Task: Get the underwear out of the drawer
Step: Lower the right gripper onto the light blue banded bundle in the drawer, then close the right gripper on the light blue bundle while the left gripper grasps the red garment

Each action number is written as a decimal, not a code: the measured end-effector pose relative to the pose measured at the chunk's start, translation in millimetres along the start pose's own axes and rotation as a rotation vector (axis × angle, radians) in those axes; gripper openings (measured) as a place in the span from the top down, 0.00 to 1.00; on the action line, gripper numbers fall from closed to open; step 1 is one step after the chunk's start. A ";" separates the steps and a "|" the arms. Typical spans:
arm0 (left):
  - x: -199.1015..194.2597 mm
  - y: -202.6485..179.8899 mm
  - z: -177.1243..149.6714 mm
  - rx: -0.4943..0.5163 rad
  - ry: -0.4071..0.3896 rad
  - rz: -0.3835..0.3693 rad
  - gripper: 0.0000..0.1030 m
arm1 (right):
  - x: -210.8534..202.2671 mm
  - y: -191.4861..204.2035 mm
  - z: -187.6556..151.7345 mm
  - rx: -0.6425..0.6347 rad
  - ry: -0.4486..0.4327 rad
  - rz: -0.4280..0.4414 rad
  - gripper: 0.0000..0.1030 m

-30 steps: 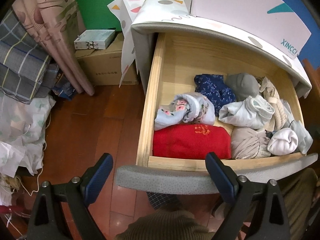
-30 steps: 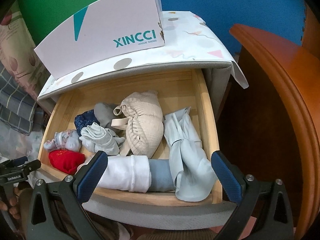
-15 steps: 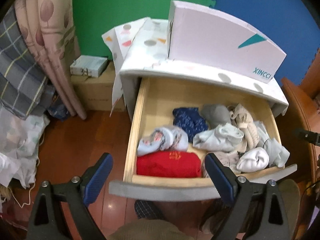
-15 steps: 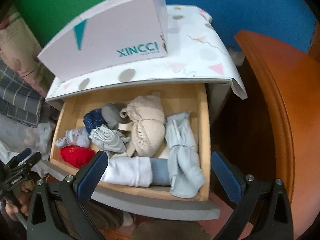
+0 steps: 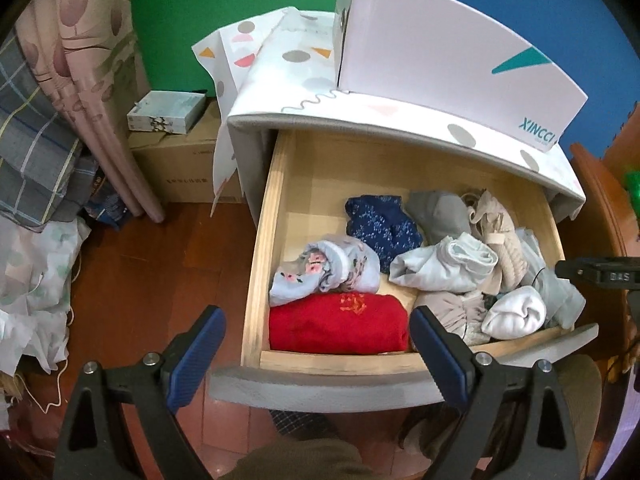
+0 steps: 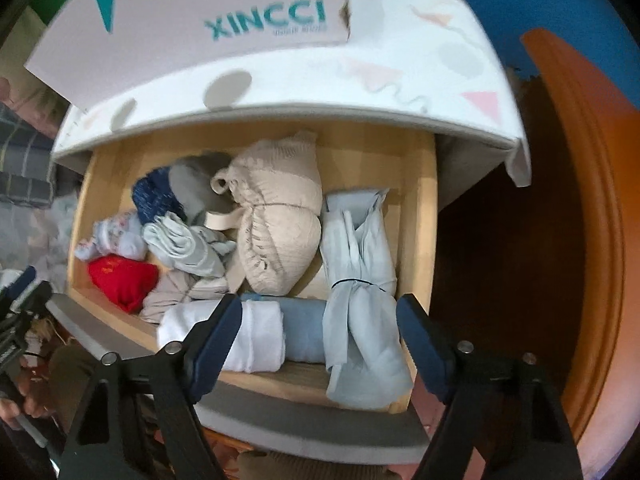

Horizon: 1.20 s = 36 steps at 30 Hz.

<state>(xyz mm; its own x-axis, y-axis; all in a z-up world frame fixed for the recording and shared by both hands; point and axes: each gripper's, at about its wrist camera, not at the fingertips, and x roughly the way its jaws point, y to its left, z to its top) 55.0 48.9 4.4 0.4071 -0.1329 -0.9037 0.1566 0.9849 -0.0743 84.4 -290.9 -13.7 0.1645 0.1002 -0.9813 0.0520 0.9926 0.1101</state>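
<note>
- State: the drawer (image 5: pixel 256 280) is pulled out and packed with folded underwear. The left hand-held gripper (image 5: pixel 316 346) hangs with jaws spread wide above the drawer's front rail, holding nothing; the right hand-held gripper (image 6: pixel 320 346) is likewise spread and empty, over the drawer's front right corner.
- Multiple pick: the red folded piece (image 5: pixel 340 322) lies against the front rail, touching the floral roll (image 5: pixel 324 270) behind it — a deep closure could take both.
- Snagging: the pale blue bundle (image 6: pixel 360 280) by the drawer's right wall is tied round with a thin dark band and overhangs the front rail; lifted by a loose end, it would likely unfold or drag on the wood.
- Entanglement: the beige bra (image 6: pixel 276 220) at the drawer's centre has a strap over neighbouring pieces (likely to trail if pulled).
- Collision: descending too near the front rail would set a finger on wood — not on cloth.
- Visibility: the right view is blurred, so aim there is uncertain.
</note>
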 end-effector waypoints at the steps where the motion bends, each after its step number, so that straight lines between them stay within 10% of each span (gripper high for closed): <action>1: 1.6 0.5 0.6 0.006 0.009 0.001 0.07 | 5.5 0.5 1.2 -0.001 0.020 -0.010 0.40; 32: 57.1 -19.8 8.1 0.149 0.183 -0.004 0.07 | 106.4 10.4 38.3 -0.146 0.155 -0.219 0.49; 36: 62.7 -16.2 10.1 0.109 0.224 -0.019 0.07 | 108.8 8.1 26.4 -0.114 0.135 -0.236 0.62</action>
<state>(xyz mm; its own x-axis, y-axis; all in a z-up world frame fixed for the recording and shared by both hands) 87.0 23.5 -46.8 0.1953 -0.1109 -0.9745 0.2629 0.9632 -0.0569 128.7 -273.8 -115.4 0.0276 -0.1336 -0.9906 -0.0389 0.9901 -0.1346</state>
